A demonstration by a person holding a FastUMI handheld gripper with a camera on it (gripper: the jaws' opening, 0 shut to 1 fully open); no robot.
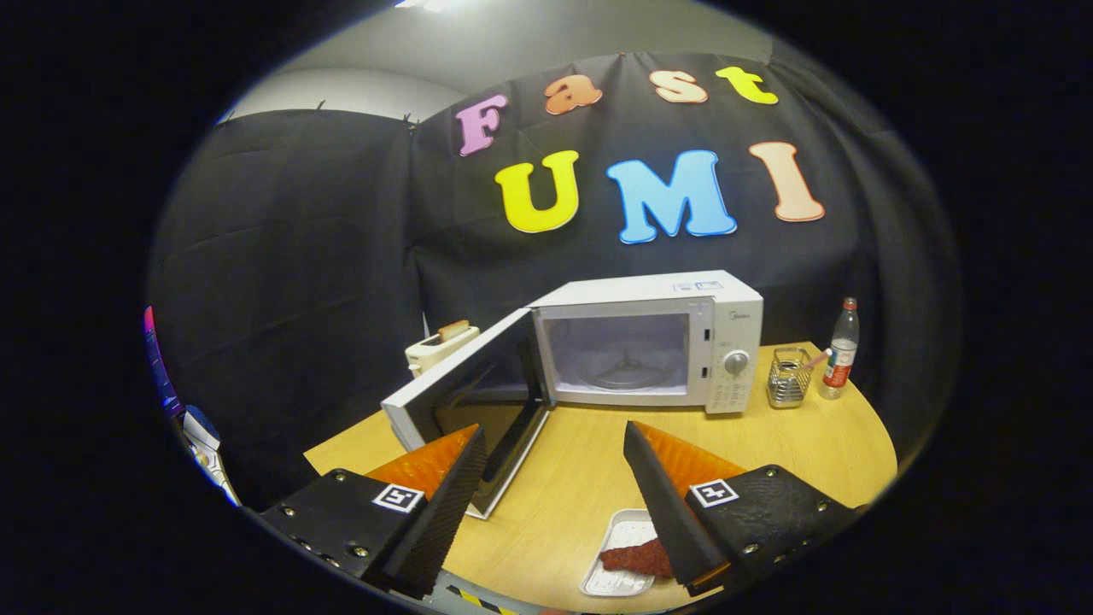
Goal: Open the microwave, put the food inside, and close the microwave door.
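Note:
A white microwave (649, 342) stands at the back of the wooden table (581, 478), well beyond my fingers. Its door (465, 401) is swung wide open to the left, and the bare cavity with its turntable (628, 367) shows. A small white tray (616, 555) holding a reddish-brown piece of food (636, 559) lies on the table near the front edge, just beside and partly under my right finger. My gripper (555, 440) is open above the table, with nothing between its fingers. The open door's lower corner sits just ahead of the left finger.
A wire basket (787, 380) and a plastic bottle with a red label (840, 348) stand right of the microwave. A white toaster with bread (440, 343) sits behind the open door. The table's rounded edge runs close below the tray.

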